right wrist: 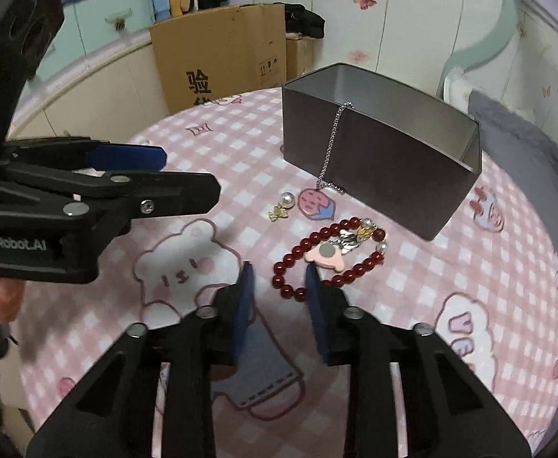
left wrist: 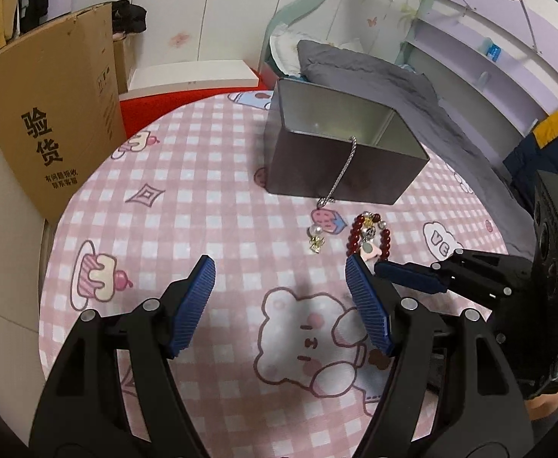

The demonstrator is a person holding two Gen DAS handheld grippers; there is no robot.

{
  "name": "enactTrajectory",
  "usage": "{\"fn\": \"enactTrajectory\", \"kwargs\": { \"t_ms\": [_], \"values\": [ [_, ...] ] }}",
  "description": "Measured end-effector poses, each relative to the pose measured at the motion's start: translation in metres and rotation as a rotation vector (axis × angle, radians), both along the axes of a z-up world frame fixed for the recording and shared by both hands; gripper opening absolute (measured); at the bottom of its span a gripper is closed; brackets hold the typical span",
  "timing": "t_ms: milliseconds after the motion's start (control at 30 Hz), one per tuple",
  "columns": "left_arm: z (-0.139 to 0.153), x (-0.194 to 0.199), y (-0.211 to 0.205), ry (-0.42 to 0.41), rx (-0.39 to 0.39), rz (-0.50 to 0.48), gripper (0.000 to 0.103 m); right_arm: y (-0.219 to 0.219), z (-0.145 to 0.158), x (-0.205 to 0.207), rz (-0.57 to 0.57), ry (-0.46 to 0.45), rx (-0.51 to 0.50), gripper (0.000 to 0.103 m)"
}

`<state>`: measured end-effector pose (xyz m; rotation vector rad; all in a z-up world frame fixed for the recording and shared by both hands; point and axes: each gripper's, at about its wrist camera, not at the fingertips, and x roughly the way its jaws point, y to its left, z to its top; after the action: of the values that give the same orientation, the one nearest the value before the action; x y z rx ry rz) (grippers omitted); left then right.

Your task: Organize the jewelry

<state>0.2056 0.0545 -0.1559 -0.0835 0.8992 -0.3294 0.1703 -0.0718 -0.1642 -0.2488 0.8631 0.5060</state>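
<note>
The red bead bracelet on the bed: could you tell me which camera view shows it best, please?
The right wrist view: the red bead bracelet lies almost whole, charms visible. In the left wrist view, the left gripper's fingers cover its near edge.

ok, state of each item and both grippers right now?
Grey rectangular metal tin: open, no lid, upright on the bedsheet.
Silver chain: draped over the tin's front rim, end on the sheet.
Red bead bracelet: flat on the sheet, untouched.
Pearl-and-gold earring: loose on the sheet.
Left gripper: open, empty.
Right gripper: fingers narrowly apart, empty, just short of the bracelet.
</note>
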Motion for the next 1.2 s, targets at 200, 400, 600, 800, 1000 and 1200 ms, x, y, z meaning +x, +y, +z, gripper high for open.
{"fn": "enactTrajectory", "kwargs": {
  "t_ms": [200, 400, 600, 800, 1000, 1200],
  "values": [
    [-0.002, -0.001, -0.004, -0.001, -0.009, -0.021, 0.07, -0.009, -0.004, 0.006, 0.015, 0.029, 0.016, 0.006],
    [-0.002, -0.003, -0.018, -0.015, -0.006, -0.047, 0.07, -0.042, 0.032, 0.002, -0.037, -0.03, 0.146, 0.006],
    [-0.004, -0.002, -0.055, -0.035, 0.022, -0.136, 0.07, -0.068, 0.059, 0.005, -0.086, -0.086, 0.202, 0.006],
    [-0.017, 0.007, -0.095, -0.016, 0.084, -0.205, 0.055, -0.09, 0.061, 0.007, -0.108, -0.091, 0.24, 0.006],
    [-0.028, 0.018, -0.111, 0.001, 0.14, -0.205, 0.046, -0.101, 0.06, 0.008, -0.107, -0.09, 0.261, 0.006],
    [-0.026, 0.021, -0.111, -0.003, 0.155, -0.211, 0.022, -0.105, 0.058, 0.012, -0.105, -0.087, 0.273, 0.006]
  ]
}}
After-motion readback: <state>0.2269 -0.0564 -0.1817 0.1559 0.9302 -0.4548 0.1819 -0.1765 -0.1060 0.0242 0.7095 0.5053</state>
